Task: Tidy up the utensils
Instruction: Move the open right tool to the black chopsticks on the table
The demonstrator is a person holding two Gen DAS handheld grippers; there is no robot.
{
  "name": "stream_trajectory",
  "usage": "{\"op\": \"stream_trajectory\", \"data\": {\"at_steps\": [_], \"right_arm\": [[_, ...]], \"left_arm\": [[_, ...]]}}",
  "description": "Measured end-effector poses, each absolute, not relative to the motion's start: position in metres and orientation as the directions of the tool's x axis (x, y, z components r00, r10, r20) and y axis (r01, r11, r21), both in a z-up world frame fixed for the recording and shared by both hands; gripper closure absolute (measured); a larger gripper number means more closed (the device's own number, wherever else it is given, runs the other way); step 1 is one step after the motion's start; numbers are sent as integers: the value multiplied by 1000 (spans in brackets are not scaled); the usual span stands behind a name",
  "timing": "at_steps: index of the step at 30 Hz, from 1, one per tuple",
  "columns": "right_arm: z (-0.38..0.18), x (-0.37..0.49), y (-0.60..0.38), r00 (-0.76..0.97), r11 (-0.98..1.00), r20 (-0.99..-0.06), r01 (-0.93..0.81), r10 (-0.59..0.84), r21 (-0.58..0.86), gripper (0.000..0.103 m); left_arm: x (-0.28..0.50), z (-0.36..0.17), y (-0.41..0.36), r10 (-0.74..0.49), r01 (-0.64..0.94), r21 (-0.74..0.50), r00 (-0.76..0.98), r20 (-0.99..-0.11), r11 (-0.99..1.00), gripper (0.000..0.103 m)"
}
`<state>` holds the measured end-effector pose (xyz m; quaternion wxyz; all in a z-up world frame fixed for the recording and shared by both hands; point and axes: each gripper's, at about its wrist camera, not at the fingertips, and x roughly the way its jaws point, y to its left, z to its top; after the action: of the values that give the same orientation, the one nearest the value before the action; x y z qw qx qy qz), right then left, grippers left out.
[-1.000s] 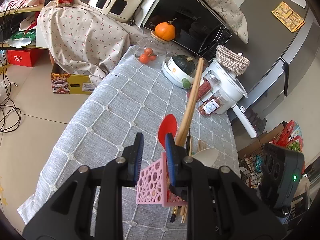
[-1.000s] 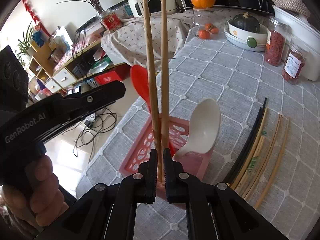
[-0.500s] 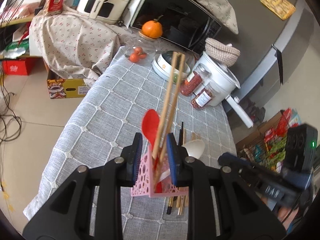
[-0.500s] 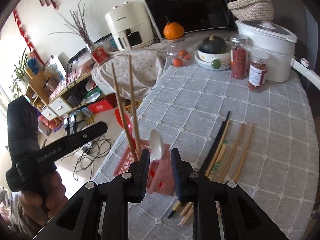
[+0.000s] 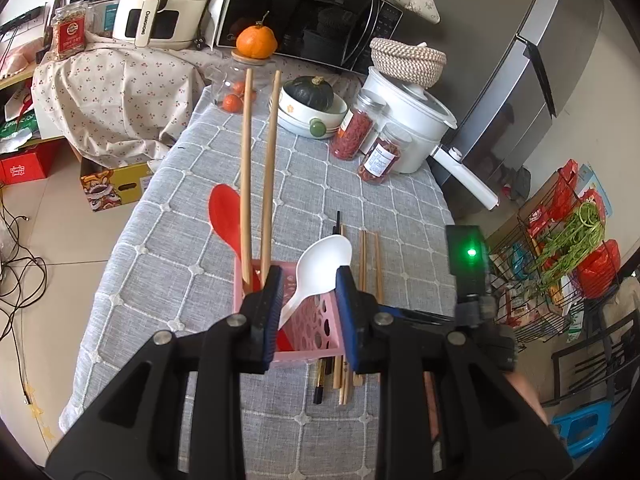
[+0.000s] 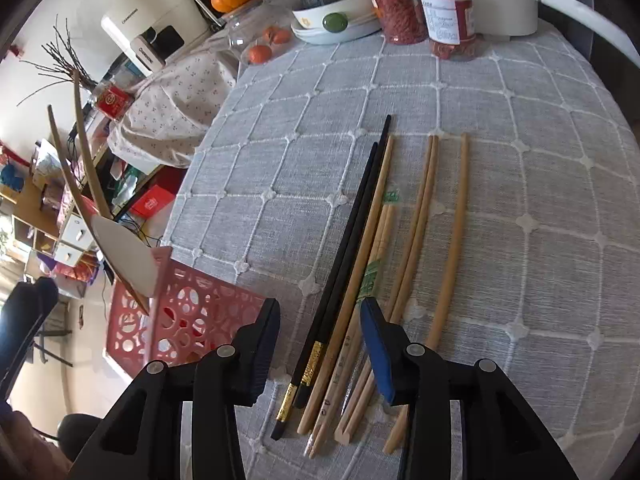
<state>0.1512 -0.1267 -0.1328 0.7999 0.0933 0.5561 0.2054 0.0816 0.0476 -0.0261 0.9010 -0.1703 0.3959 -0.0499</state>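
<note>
A pink perforated holder [image 5: 308, 324] stands on the grey quilted cloth and holds a red spoon [image 5: 224, 216], a white spoon [image 5: 324, 260] and a pair of long wooden chopsticks [image 5: 260, 160]. My left gripper [image 5: 306, 312] is open, its jaws on either side of the holder's near rim. My right gripper [image 6: 320, 344] is open low over the near ends of the black chopsticks [image 6: 352, 248] and wooden chopsticks [image 6: 420, 232] lying flat on the cloth. The holder [image 6: 188, 312] sits to its left.
At the table's far end stand a bowl with a green squash [image 5: 312, 104], two jars of red goods [image 5: 360, 132], a white rice cooker [image 5: 404, 108] and a glass jar with an orange on top [image 5: 256, 44]. A wire rack [image 5: 560, 256] stands right of the table.
My right gripper let go of the long wooden chopsticks in the holder, opened, and moved right and down over the flat chopsticks. My left gripper opened wider around the holder.
</note>
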Motion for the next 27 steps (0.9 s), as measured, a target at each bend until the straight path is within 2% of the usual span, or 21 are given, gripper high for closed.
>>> {"op": "stream_trajectory", "data": {"at_steps": [5, 7, 12, 15, 19, 21, 25, 27], "right_arm": [[-149, 165, -121, 309, 900, -848, -219, 430, 376, 74], [-150, 168, -119, 316, 896, -841, -227, 438, 381, 76], [-147, 167, -106, 376, 924, -852, -260, 364, 280, 79], [-143, 166, -101, 385, 910, -834, -290, 396, 298, 80], [-150, 166, -96, 404, 934, -862, -303, 305, 188, 99], [-150, 168, -100, 403, 953, -884, -273, 235, 130, 95], [-152, 169, -114, 358, 946, -888, -251, 287, 204, 93], [-143, 167, -114, 386, 930, -854, -257, 348, 263, 92]], "left_arm": [[84, -32, 57, -228, -72, -367, 668, -709, 927, 75], [84, -34, 59, -231, -76, -372, 665, -711, 925, 75], [85, -35, 58, -246, -80, -389, 655, -715, 918, 75], [84, -33, 57, -244, -74, -384, 660, -710, 920, 75], [83, -33, 57, -245, -79, -388, 658, -713, 918, 75], [83, -33, 56, -243, -79, -387, 658, -713, 919, 75], [83, -32, 54, -251, -70, -391, 660, -708, 918, 75], [83, -31, 53, -255, -63, -392, 662, -705, 918, 75]]}}
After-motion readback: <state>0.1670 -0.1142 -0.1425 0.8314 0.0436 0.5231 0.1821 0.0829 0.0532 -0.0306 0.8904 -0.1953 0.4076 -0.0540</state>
